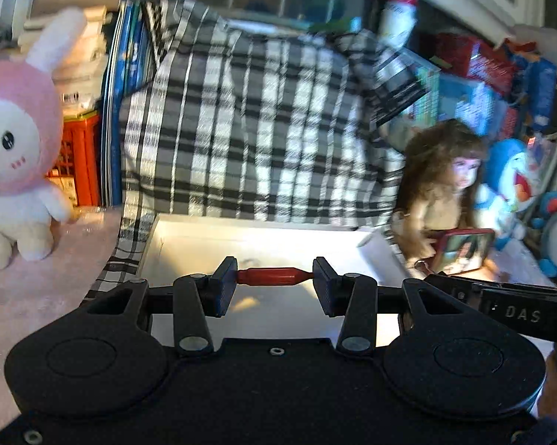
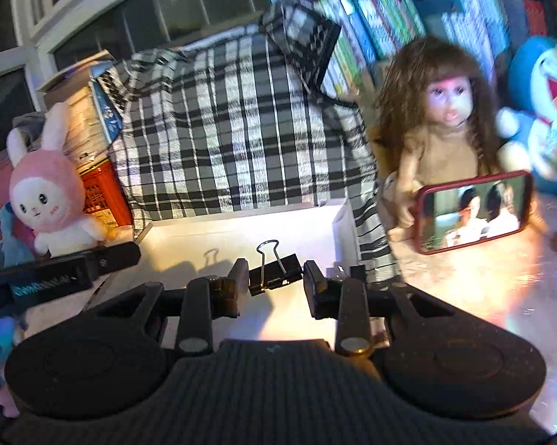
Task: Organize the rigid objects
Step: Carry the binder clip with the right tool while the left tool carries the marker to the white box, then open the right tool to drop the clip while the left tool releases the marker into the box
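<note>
My left gripper (image 1: 274, 277) is shut on a small red cylinder-shaped piece (image 1: 274, 276), held crosswise by its two ends between the pads, above a white open box (image 1: 241, 230). My right gripper (image 2: 275, 276) is shut on a black binder clip (image 2: 278, 272) with its wire handles sticking up, also over the white box (image 2: 241, 230). The right gripper's finger shows as a black bar (image 1: 501, 296) at the right of the left wrist view, and the left gripper's finger as a black bar (image 2: 74, 263) at the left of the right wrist view.
A black-and-white checked bag (image 1: 248, 122) stands behind the box. A pink rabbit plush (image 1: 15, 155) sits left. At the right sits a long-haired doll (image 2: 445, 111) with a red-cased phone (image 2: 475, 211), then a blue plush (image 2: 541, 111). Books (image 2: 382, 26) line the back.
</note>
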{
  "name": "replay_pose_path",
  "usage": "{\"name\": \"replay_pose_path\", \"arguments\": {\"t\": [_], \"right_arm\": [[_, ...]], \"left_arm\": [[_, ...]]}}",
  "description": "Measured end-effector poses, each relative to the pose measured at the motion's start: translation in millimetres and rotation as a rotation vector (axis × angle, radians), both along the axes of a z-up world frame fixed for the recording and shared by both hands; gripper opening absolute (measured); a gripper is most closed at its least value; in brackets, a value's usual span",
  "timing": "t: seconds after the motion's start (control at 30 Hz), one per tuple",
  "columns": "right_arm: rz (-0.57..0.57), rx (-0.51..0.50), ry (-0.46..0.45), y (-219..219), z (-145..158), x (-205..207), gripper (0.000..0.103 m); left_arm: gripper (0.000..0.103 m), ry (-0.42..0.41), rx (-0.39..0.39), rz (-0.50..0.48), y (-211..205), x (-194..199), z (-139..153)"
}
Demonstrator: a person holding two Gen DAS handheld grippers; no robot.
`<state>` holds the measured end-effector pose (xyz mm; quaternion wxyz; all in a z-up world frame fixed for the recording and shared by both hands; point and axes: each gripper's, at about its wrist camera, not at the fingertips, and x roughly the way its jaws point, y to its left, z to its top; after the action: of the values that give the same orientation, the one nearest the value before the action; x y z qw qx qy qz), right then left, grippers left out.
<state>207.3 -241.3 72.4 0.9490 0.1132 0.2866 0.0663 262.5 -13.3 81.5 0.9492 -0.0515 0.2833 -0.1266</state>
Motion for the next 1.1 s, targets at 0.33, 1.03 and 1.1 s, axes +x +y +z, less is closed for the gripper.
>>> {"name": "replay_pose_path", "arguments": {"t": [0.33,1.03,1.1], "right_arm": [[-0.007,-0.016,0.084,19.5,-26.2,41.0,0.037],[0.0,-0.058,0.128,28.6,-54.2,47.2,0.036],[0.0,-0.06,0.123,28.9,-54.0,47.2,0.036]], "left_arm": [[0.042,0.123,0.011,0.062,-4.0,40.7,-50.1],[0.042,0.171,0.088,0.028,-14.9,41.6,-78.4],[0.042,0.171,0.088,0.029,-15.1,41.5,-78.6]]}}
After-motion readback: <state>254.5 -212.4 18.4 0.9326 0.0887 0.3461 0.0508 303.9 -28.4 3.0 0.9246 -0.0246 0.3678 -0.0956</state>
